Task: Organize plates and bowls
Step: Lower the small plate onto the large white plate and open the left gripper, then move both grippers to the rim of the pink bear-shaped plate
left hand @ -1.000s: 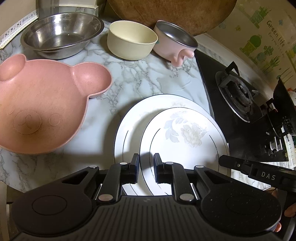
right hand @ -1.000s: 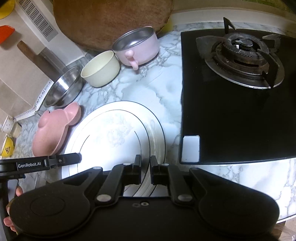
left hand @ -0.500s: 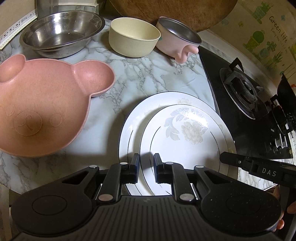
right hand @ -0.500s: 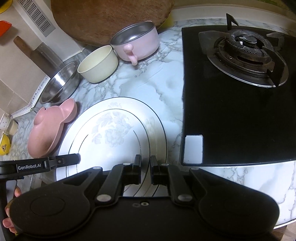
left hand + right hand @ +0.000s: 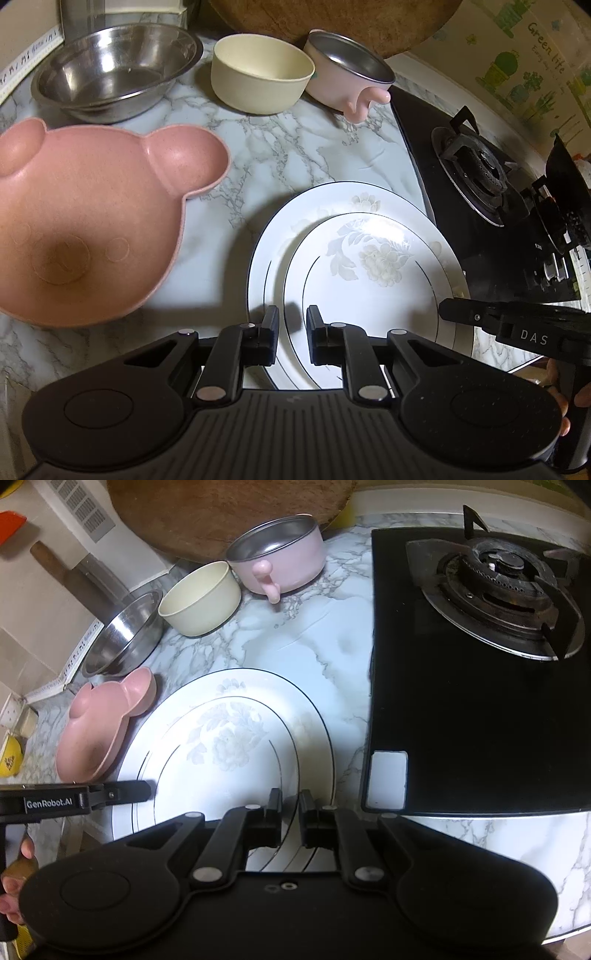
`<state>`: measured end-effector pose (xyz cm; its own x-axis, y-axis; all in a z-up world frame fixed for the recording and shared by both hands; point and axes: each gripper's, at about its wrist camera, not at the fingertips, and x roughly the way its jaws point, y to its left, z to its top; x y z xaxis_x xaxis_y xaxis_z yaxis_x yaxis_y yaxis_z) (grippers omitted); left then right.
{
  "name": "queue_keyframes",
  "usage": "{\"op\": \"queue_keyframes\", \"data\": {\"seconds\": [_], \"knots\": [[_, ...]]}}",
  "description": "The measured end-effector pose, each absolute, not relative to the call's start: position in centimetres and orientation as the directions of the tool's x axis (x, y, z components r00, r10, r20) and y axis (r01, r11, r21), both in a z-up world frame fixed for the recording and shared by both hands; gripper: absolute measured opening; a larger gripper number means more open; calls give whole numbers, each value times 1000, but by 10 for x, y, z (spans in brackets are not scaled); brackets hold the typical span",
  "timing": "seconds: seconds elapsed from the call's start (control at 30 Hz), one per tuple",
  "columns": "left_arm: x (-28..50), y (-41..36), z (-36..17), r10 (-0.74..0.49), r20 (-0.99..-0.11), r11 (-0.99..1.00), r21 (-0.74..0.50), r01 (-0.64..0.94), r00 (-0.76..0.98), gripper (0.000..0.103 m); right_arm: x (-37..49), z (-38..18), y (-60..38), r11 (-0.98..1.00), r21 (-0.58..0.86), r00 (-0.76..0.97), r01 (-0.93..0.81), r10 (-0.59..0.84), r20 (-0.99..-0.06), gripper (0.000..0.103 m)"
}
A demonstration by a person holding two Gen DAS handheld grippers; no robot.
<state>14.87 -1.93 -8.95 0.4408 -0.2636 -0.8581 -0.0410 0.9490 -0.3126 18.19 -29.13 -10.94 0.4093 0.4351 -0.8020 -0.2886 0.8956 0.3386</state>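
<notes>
A small floral plate (image 5: pixel 373 266) lies on a larger white plate (image 5: pixel 295 218) on the marble counter; the small plate (image 5: pixel 225 746) and the large plate (image 5: pixel 310 716) also show in the right wrist view. My left gripper (image 5: pixel 292 325) hovers over the plates' near left rim, jaws a narrow gap apart, holding nothing. My right gripper (image 5: pixel 290 806) hovers over their near right rim, likewise. A pink bear-shaped bowl (image 5: pixel 85 221) sits to the left. A steel bowl (image 5: pixel 110 74), a cream bowl (image 5: pixel 258 77) and a pink steel-lined bowl (image 5: pixel 347 81) stand at the back.
A black gas hob (image 5: pixel 480 664) with a burner (image 5: pixel 502 587) lies right of the plates. A round wooden board (image 5: pixel 221 513) leans on the back wall. The counter's front edge (image 5: pixel 517 915) is close below the hob.
Both grippers have drawn back slightly from the plates, so the plates and bowls sit a little farther off in view. The jaws keep the same narrow gap.
</notes>
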Motion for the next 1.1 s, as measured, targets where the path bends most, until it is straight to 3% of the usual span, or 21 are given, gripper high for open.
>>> {"op": "queue_keyframes", "data": {"seconds": [0.63,0.83,0.87,0.9,0.93,0.97,1.0,1.07,1.1], "knots": [[102,-32,-43,-178,-773,982,-181,58,609,18,127,-62,-270,910,183,600,-373,387,-700,13],[87,-24,-33,-147,-747,988,-144,58,649,19,103,-49,-252,904,131,659,-407,390,-643,20],[83,-21,-31,-146,-741,988,-142,59,656,19,99,-47,-249,903,128,667,-411,394,-633,28],[81,-19,-30,-143,-736,988,-140,58,662,19,97,-45,-246,901,130,674,-414,399,-621,53],[78,-16,-28,-139,-731,989,-138,55,668,20,94,-42,-243,898,137,678,-417,408,-611,73],[77,-13,-27,-135,-729,989,-137,50,671,25,92,-40,-240,894,146,684,-424,422,-596,101],[75,-9,-26,-128,-725,990,-135,44,677,31,90,-38,-236,890,151,688,-431,432,-582,101],[70,0,-23,-112,-712,991,-130,26,694,60,89,-36,-226,885,148,688,-441,439,-577,101],[67,4,-21,-106,-701,991,-129,21,706,65,89,-36,-221,885,145,694,-443,441,-569,101]]}}
